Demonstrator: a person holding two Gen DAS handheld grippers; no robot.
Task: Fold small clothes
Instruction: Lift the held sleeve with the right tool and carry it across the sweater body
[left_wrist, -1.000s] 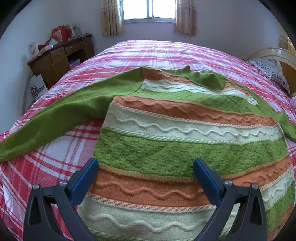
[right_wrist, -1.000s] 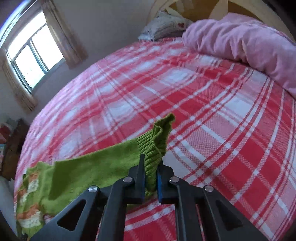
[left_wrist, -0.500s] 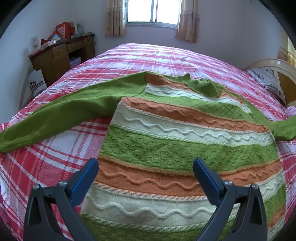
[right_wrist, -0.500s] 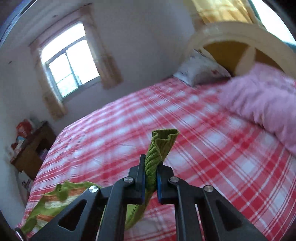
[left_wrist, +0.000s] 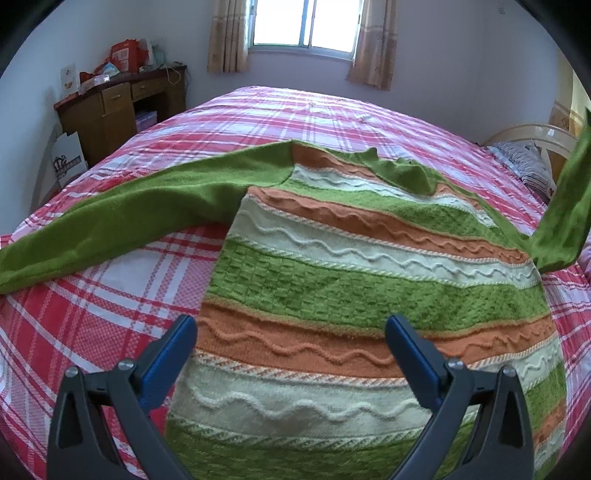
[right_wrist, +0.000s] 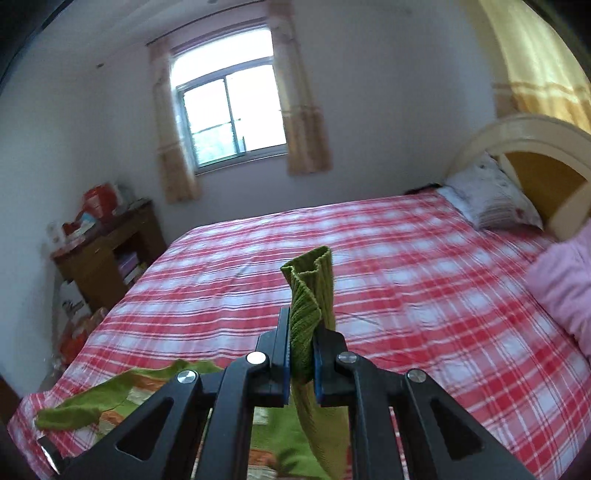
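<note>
while the right gripper (right_wrist: 300, 354) is clamped on the raised green sleeve (right_wrist: 312, 295) and the left gripper (left_wrist: 291, 343) hangs spread above the sweater (left_wrist: 362, 295) on the bed (left_wrist: 110, 314), lay that sleeve flat across its chest.

Home bedroom: wide bed with red-and-white plaid sheet (right_wrist: 369, 258), cream arched headboard (right_wrist: 517, 133), patterned pillow (right_wrist: 491, 203), curtained window (right_wrist: 232, 122), cluttered brown wooden desk (left_wrist: 114, 107).

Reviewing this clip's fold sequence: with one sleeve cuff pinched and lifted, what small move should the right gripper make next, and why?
Probably carry the cuff inward over the striped sweater and lay it down. The right gripper is shut on it, the lifted sleeve hangs off the body's edge, and the left gripper hovers open, holding nothing.
</note>
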